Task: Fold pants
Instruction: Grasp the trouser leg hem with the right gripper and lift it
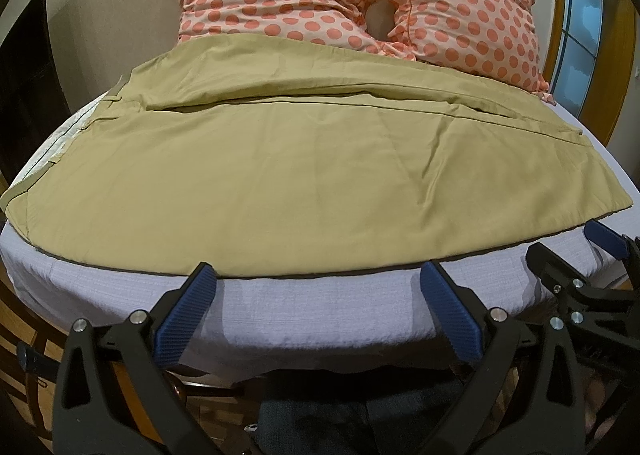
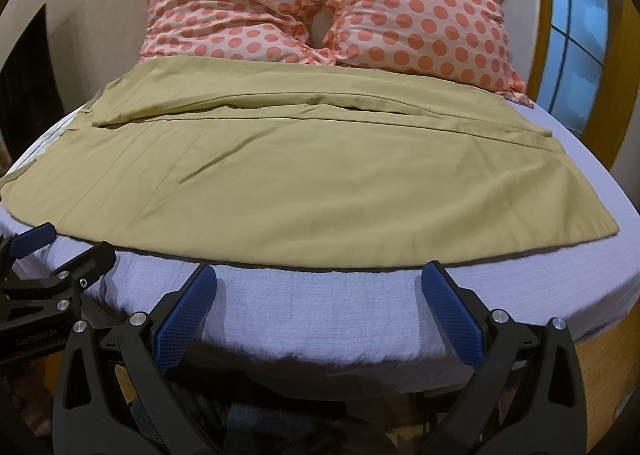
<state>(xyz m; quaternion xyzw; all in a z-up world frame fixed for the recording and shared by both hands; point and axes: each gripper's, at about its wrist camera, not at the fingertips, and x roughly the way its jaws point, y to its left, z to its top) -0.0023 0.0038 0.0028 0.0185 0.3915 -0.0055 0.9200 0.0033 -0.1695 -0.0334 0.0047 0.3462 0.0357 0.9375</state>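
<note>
Khaki pants (image 1: 280, 167) lie flat across the bed, waist at the left, legs running right; they also show in the right wrist view (image 2: 280, 175). One leg lies folded over the other along a seam. My left gripper (image 1: 318, 269) is open and empty, fingertips at the pants' near edge. My right gripper (image 2: 320, 271) is open and empty, just short of the near edge by the leg hems. The right gripper also shows at the right of the left wrist view (image 1: 568, 251), and the left gripper at the left of the right wrist view (image 2: 70, 245).
The bed has a pale lavender sheet (image 1: 320, 315). Two pink pillows with orange dots (image 2: 320, 7) lean at the head, touching the pants' far edge. A window (image 2: 576, 23) is at the right and a dark doorway (image 2: 28, 83) at the left.
</note>
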